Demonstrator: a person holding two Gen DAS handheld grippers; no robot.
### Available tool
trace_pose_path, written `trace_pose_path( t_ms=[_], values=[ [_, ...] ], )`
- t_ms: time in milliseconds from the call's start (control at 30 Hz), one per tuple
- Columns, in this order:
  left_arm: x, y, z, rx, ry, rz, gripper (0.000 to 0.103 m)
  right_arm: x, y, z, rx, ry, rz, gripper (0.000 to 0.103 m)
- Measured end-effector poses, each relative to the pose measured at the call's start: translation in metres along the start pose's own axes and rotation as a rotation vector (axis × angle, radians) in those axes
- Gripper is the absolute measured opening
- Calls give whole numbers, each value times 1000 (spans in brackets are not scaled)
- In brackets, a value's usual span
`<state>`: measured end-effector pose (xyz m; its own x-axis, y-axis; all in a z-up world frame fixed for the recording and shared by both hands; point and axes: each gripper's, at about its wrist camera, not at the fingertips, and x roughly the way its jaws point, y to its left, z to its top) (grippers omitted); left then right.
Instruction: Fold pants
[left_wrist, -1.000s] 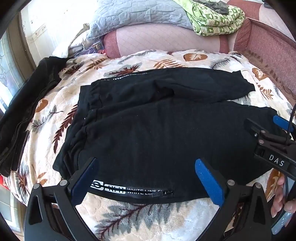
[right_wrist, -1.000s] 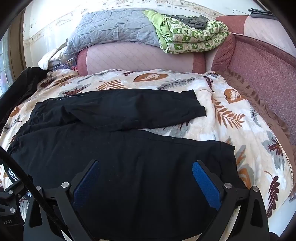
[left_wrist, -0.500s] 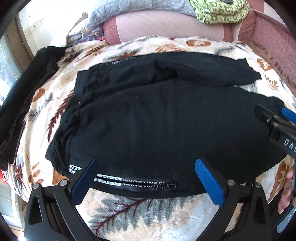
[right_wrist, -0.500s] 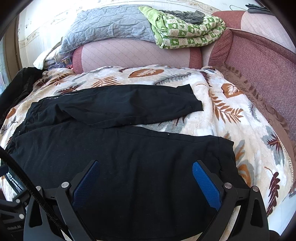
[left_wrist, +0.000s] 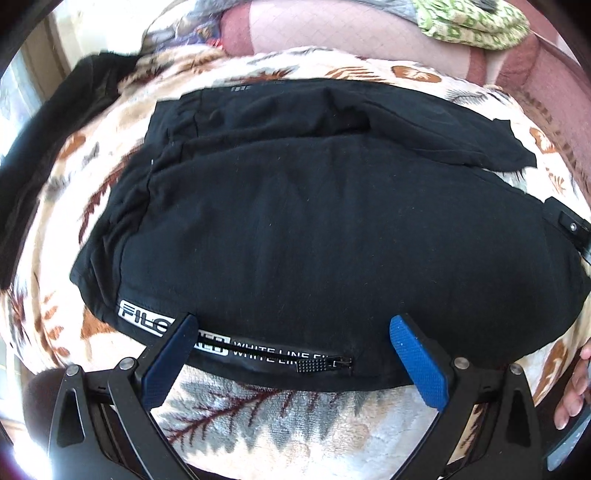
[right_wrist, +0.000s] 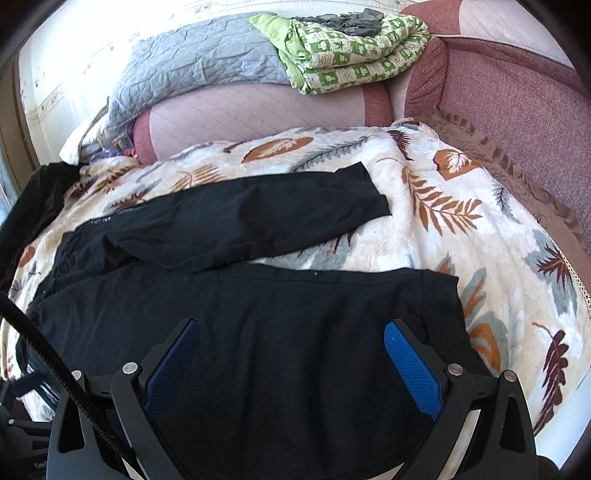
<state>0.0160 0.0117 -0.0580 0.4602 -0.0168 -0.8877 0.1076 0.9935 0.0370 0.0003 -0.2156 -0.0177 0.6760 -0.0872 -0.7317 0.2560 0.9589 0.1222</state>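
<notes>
Black pants (left_wrist: 314, 236) lie flat and unfolded on a leaf-print blanket (right_wrist: 461, 229) — legs apart, folding not yet begun — with the left gripper (left_wrist: 291, 350) and right gripper (right_wrist: 291, 354) both wide open, empty, over the near leg.

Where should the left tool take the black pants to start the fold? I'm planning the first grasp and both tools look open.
Probably the near side seam by the zip pocket, coming in low from the near edge of the bed. The black pants lie flat on the leaf blanket, and that hem sits exposed between the open fingers of the left tool.
</notes>
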Motion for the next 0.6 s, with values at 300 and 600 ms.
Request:
trace_pose_path(
  t_ms=[300,600],
  values=[
    [2,-1,1,-2,27,7,103,20,-22,11,49,27,-25,103],
    [4,-1,3,-3,53,7,103,43,-33,14,44,68,-6,103]
  ],
)
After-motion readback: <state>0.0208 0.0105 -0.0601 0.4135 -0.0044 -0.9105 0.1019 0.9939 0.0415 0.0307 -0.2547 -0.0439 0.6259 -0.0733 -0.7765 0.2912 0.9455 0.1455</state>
